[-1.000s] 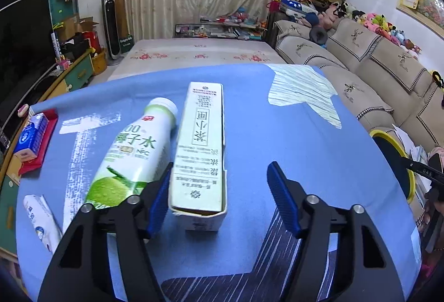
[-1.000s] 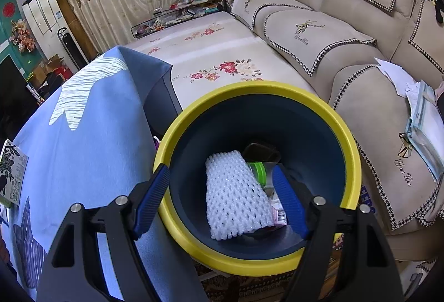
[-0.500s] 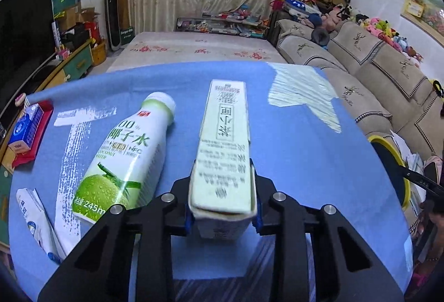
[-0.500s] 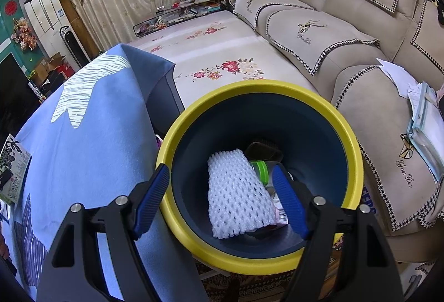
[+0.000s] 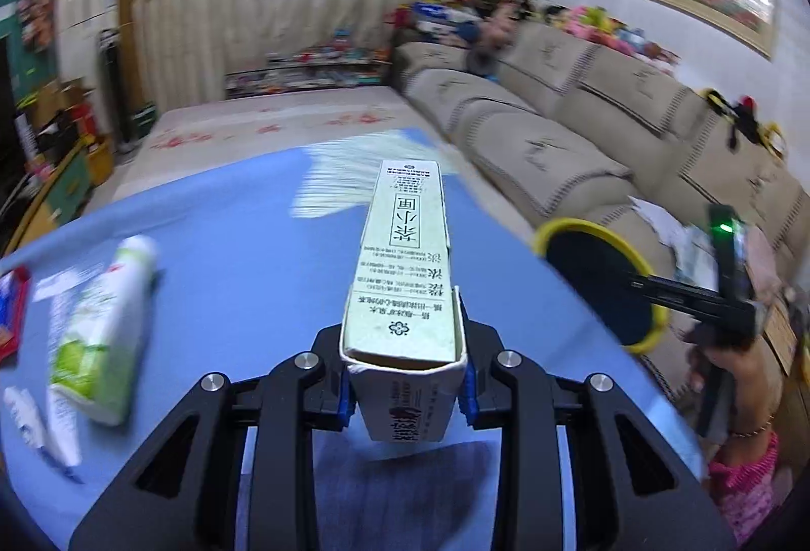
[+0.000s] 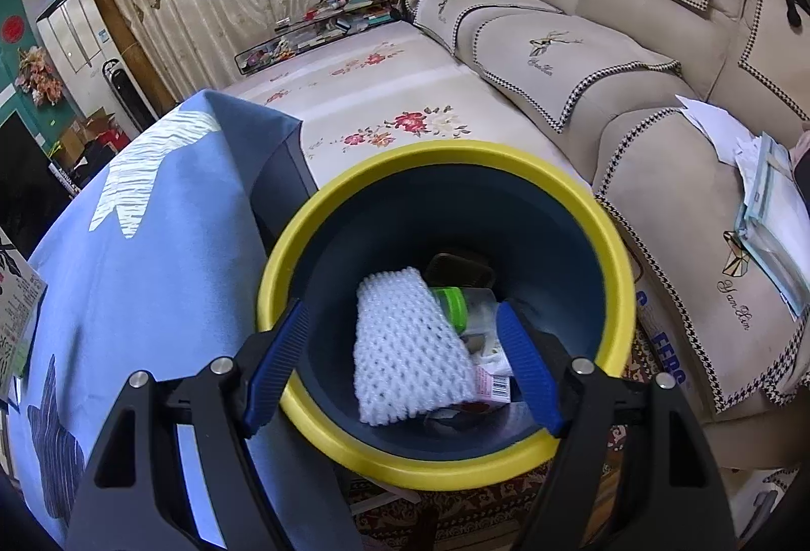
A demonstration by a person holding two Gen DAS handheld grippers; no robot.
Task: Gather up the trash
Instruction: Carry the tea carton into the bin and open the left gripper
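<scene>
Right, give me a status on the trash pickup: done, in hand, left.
Done: the yellow-rimmed bin already holds a white foam net and other scraps. In hand: the left tool is clamped on the tea carton, raised above the table. Left: the coconut water bottle and a small packet lie on the blue cloth. The right tool hangs open over the bin.

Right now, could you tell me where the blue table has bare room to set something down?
Bare cloth lies between the bottle and the carton held in the left gripper, and right of the carton toward the bin. The left edge is crowded.
</scene>
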